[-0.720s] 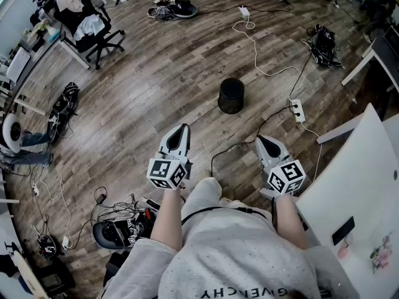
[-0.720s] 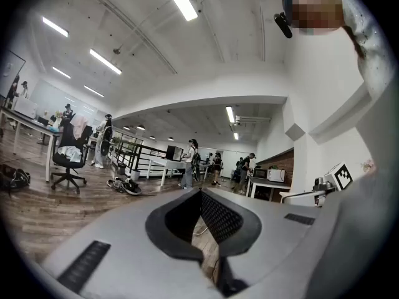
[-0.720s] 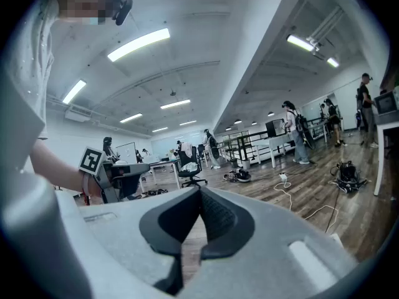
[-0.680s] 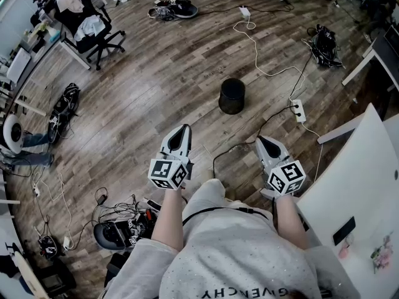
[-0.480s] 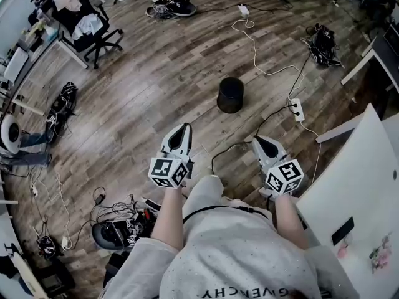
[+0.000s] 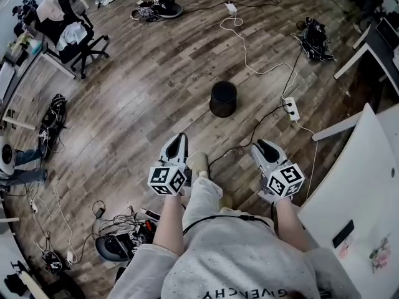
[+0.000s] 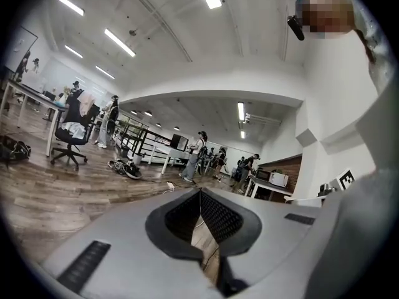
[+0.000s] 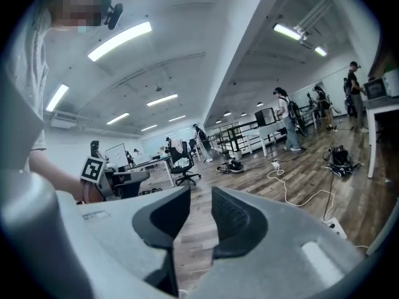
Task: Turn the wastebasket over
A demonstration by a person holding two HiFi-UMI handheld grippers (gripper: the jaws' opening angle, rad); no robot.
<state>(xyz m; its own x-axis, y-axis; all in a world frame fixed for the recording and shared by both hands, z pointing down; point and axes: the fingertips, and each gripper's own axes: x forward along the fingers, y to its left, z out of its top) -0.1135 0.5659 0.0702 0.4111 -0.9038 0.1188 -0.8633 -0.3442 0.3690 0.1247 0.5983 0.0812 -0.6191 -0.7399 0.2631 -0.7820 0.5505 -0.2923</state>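
The wastebasket is a small black round bin standing on the wood floor, ahead of both grippers and well out of their reach. I cannot tell which of its ends faces up. My left gripper is held low in front of the person, its jaws shut with nothing between them; the left gripper view shows the left gripper with its pads meeting. My right gripper sits level with it to the right, and the right gripper stands open and empty. Neither gripper view shows the bin.
A white power strip and cables lie right of the bin. A white table stands close on the right. An office chair, bags and a cable tangle lie to the left. The person's shoe is between the grippers.
The head view has swung, so the floor and bin slid slightly left. A foot has stepped forward between the grippers. Both grippers keep their pose and jaw state.
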